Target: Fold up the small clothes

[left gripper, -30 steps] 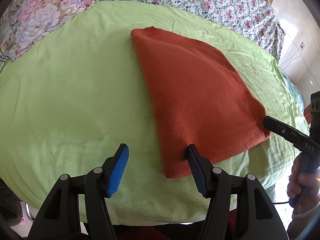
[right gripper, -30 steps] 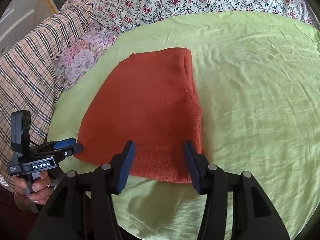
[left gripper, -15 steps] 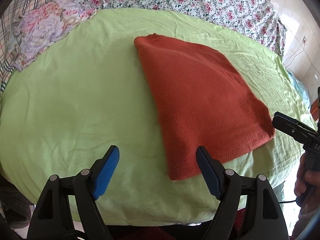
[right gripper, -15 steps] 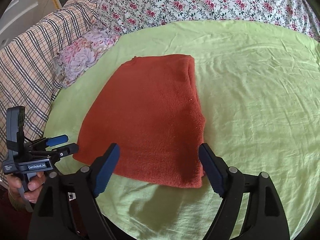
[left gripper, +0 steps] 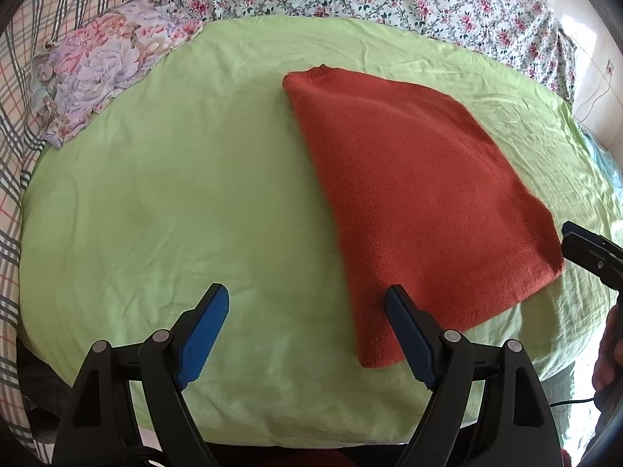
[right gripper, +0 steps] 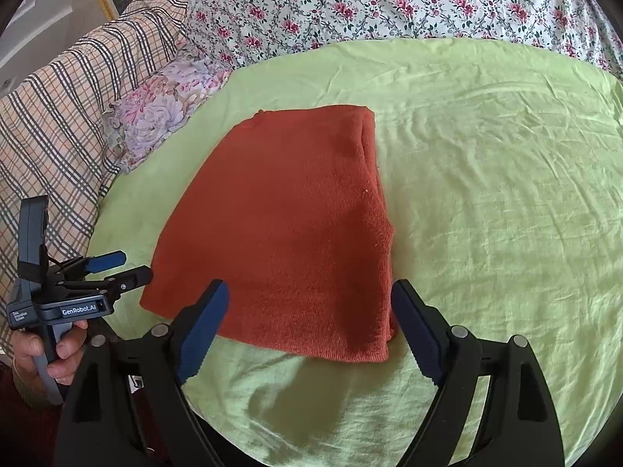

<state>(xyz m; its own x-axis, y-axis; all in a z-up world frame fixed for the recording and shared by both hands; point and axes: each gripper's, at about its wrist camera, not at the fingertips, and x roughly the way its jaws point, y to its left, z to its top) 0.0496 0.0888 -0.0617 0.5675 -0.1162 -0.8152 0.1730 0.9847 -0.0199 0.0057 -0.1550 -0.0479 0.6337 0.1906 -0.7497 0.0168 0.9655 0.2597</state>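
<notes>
Bright daylight, soft shadows, sharp focus, with heavy fisheye bending and dark vignetting at the corners.

Rust-orange knit sweater, folded flat, lying on the green sheet

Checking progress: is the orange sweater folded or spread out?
Folded: the orange sweater lies as a compact panel, no sleeves showing, layered edges stacked along its right side.

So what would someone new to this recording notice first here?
The rust-orange knitted garment, folded into a flat wedge, lies in the middle of the lime-green sheet. Both grippers are open and hold nothing: the right gripper straddles the garment's near edge, the left gripper its near left corner. Floral and plaid bedding lies behind the sheet.
</notes>
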